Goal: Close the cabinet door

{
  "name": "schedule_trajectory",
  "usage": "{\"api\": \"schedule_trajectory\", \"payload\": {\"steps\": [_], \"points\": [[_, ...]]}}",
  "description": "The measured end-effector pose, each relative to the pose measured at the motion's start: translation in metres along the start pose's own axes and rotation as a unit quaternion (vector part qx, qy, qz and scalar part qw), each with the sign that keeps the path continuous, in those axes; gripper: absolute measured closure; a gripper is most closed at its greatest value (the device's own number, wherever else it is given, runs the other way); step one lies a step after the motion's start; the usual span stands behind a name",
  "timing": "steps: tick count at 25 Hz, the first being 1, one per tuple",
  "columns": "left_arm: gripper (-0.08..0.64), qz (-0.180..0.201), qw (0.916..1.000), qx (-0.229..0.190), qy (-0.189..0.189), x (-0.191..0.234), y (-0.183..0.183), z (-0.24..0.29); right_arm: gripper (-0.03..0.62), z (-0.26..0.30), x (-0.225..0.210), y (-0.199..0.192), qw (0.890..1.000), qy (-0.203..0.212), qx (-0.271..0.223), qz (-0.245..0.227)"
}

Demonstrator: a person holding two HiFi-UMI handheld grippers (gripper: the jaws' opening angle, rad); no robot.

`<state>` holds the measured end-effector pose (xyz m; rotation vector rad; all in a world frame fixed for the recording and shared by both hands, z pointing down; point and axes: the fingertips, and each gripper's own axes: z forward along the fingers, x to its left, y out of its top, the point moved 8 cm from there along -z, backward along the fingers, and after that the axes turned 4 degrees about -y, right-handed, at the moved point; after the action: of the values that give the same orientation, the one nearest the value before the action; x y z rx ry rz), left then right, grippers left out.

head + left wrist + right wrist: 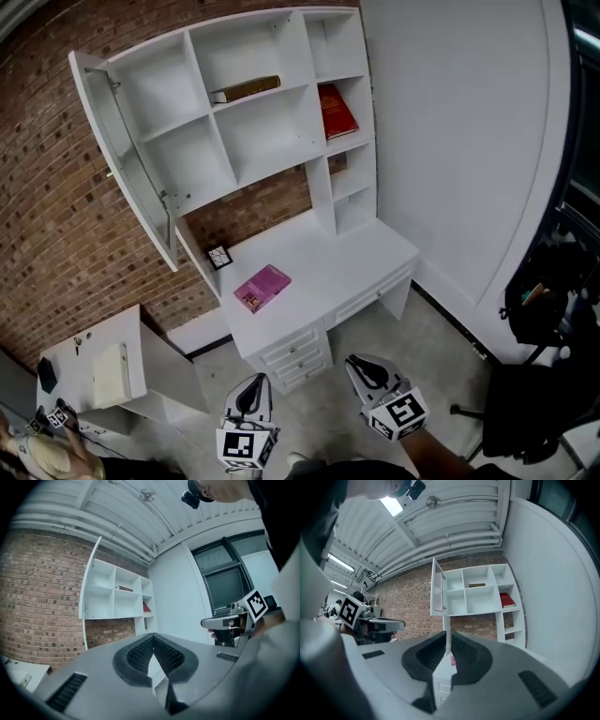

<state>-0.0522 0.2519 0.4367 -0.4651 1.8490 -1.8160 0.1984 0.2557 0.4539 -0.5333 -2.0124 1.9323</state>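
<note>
Cabinet door (127, 159) open, pink book (262, 287) on desk (361, 251) (print unreadable), left tool (253, 384) and right tool (362, 363) closed

I can't read the print on the pink book (262, 287), and the small black-framed object (219, 257) near it is too small to identify.

Head view looks steeply down; both gripper views face level toward the same cabinet (262, 131).
</note>
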Motion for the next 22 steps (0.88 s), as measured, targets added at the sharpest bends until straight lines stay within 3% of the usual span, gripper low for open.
{"api": "schedule_trajectory", "payload": {"steps": [9, 16, 22], "points": [[0.551, 0.029, 0.9978, -0.015, 0.058, 0.055, -0.012, 0.031, 0.551, 0.069, -0.003, 0.008, 0.999, 0.028, -0.013, -0.012], [0.551, 0.031, 0.9930, -0.028, 0.110, 0.144, -0.009, 0.059, 0.551, 0.162, 0.003, 0.022, 0.998, 0.050, -0.022, -0.013], [0.549, 0.034, 0.9893, -0.036, 0.137, 0.217, -0.003, 0.084, 0.551, 0.253, 0.026, 0.045, 0.995, 0.094, -0.036, -0.005]]}}
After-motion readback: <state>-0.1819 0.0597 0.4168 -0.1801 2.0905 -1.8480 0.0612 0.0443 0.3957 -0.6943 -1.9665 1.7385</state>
